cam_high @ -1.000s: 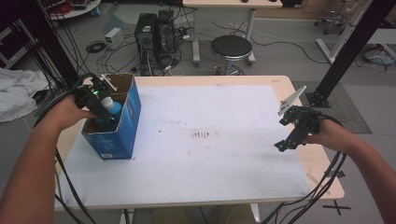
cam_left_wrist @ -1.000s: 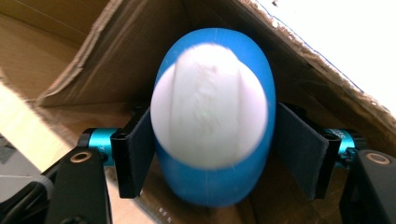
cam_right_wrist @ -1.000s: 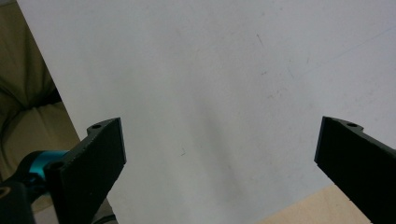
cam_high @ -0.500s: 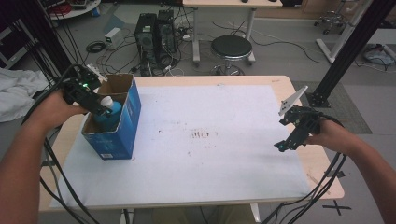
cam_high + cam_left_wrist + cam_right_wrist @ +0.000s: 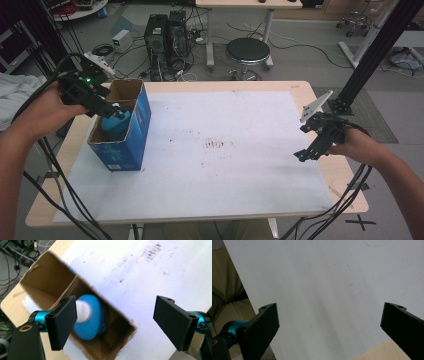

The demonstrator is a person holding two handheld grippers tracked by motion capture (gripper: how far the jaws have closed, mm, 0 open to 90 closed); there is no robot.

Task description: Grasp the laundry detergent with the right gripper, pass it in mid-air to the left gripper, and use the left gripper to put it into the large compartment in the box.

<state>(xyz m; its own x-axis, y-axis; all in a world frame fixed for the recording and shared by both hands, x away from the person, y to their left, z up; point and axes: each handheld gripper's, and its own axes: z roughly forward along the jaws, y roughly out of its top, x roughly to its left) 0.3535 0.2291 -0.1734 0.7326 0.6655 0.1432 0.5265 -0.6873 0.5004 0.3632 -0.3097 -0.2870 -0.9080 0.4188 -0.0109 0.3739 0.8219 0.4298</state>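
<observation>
The box's (image 5: pixel 121 131) walls hide the blue bottle's (image 5: pixel 114 123) lower body in the high view.

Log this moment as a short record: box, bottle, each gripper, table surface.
box: blue carton, open top, upright at the table's left end
bottle: blue with white cap, inside the box, free of the jaws
left gripper: above the box, jaws just been opening, nothing between them
right gripper: open, empty, over the white sheet at the right
table: wood, sheet stained mid-way
</observation>
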